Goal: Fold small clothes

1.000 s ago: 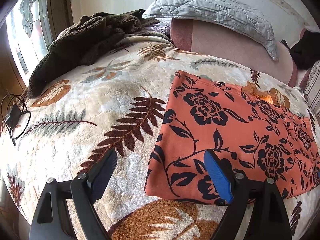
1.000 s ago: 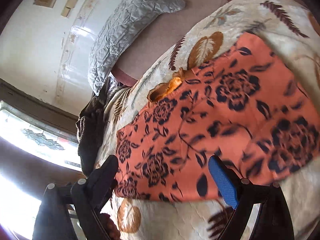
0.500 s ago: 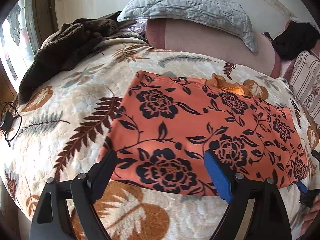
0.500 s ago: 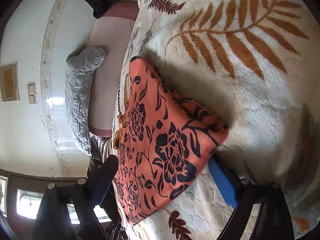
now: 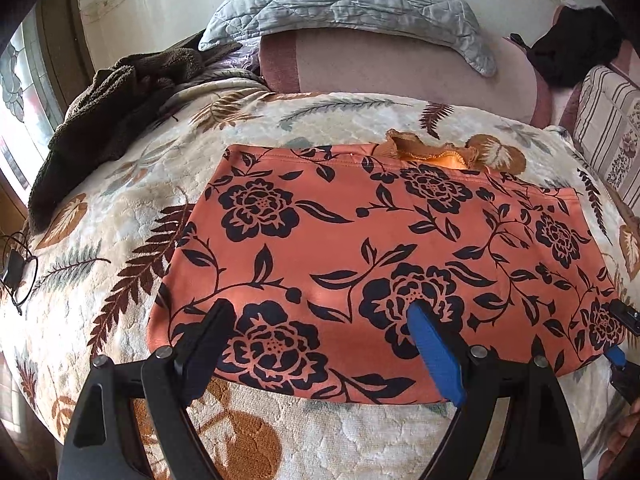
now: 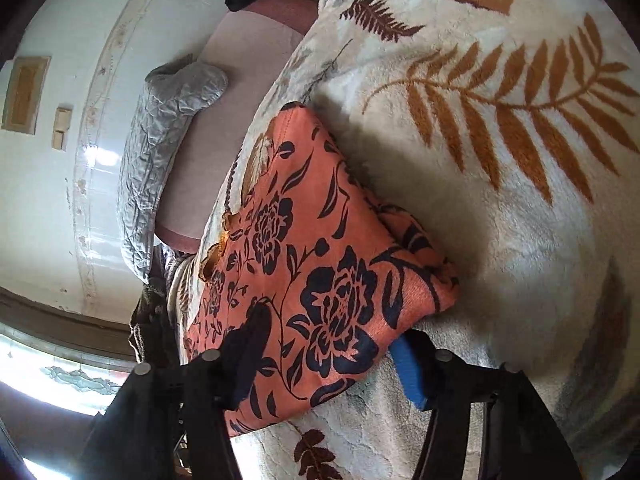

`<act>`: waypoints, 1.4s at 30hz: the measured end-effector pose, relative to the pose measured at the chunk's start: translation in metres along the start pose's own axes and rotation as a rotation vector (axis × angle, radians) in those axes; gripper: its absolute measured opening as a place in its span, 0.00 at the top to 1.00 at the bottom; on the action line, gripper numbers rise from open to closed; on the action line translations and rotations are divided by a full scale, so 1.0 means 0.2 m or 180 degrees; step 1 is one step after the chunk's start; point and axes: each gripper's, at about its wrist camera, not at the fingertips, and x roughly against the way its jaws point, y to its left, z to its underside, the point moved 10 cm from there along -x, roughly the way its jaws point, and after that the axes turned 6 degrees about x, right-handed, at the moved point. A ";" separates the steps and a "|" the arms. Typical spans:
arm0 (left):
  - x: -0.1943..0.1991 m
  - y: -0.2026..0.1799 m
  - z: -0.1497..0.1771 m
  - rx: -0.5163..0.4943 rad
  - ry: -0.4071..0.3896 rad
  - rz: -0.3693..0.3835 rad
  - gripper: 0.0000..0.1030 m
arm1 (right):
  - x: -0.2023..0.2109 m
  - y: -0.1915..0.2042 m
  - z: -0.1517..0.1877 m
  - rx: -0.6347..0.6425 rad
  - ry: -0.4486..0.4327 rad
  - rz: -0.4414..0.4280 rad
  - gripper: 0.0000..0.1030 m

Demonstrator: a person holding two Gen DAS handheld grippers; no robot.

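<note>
An orange garment (image 5: 360, 240) with black flowers lies flat on the leaf-patterned blanket (image 5: 120, 208); an orange ruffle (image 5: 432, 154) pokes out at its far edge. My left gripper (image 5: 318, 312) hovers open over the garment's near edge, both fingers above the cloth and gripping nothing. My right gripper (image 6: 330, 332) is at the garment's (image 6: 320, 260) near right corner and its jaws are closing. Its black finger lies on top of the cloth and its blue pad sits under the edge, with a gap still between them. In the left wrist view the right gripper (image 5: 620, 332) shows at that corner.
A grey quilted pillow (image 5: 348, 0) rests on a pink headboard cushion (image 5: 400, 68) at the back. A brown fleece throw (image 5: 112, 104) is heaped at the far left, a black cloth (image 5: 576, 44) and striped cushion (image 5: 608, 128) at the far right. A black cable (image 5: 16, 272) lies at the left edge.
My left gripper slid right along the garment's near edge, still open. My right gripper rolled, dropped to the garment's right corner and narrowed its jaws around it.
</note>
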 end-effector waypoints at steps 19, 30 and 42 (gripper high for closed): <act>-0.25 -0.24 0.06 -0.0412 0.0144 -0.0097 0.13 | 0.02 -0.01 -0.04 0.0147 -0.0119 0.0199 0.69; -0.27 -0.24 0.07 -0.0448 0.0061 0.0026 0.11 | 0.00 0.03 -0.05 0.0033 -0.0166 0.0148 0.40; -0.23 -0.23 0.05 -0.0532 0.0075 0.0315 0.10 | -0.15 0.05 -0.02 0.0179 -0.0018 0.0673 0.78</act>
